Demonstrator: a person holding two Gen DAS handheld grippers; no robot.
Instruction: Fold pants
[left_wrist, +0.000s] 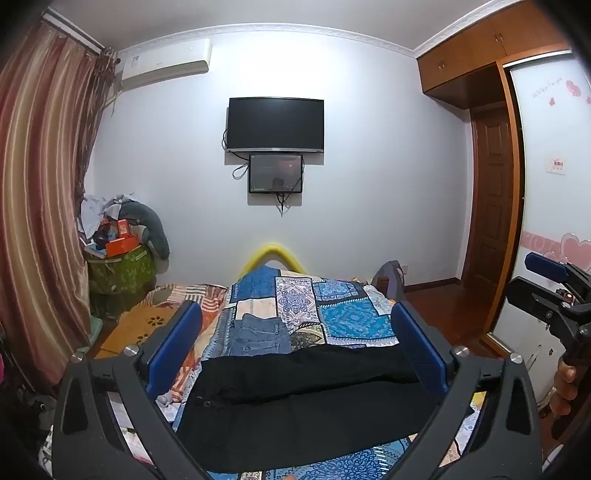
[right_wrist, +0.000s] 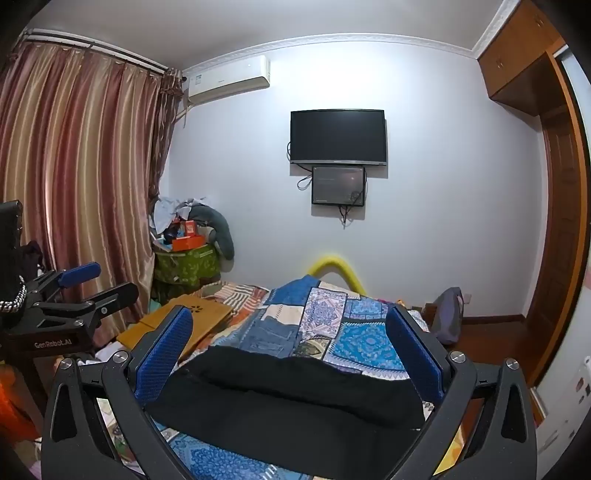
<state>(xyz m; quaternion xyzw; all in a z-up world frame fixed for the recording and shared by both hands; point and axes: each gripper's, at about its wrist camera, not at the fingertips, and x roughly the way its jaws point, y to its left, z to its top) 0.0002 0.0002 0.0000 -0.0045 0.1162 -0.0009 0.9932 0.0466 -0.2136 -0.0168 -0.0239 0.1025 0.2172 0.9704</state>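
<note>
Black pants (left_wrist: 295, 398) lie spread across the patchwork bedspread (left_wrist: 343, 317), close in front of both cameras; they also show in the right wrist view (right_wrist: 288, 398). My left gripper (left_wrist: 295, 343) is open, its blue pads wide apart above the pants, holding nothing. My right gripper (right_wrist: 291, 343) is open and empty too, above the same pants. The right gripper also shows at the right edge of the left wrist view (left_wrist: 550, 288), and the left gripper at the left edge of the right wrist view (right_wrist: 88, 284). Folded jeans (left_wrist: 258, 334) lie farther up the bed.
A wooden lap tray (right_wrist: 184, 325) lies on the bed's left side. A cluttered green box (left_wrist: 122, 266) stands by the striped curtain (left_wrist: 40, 206). A TV (left_wrist: 275, 125) hangs on the far wall. A wardrobe and door (left_wrist: 491, 206) are at right.
</note>
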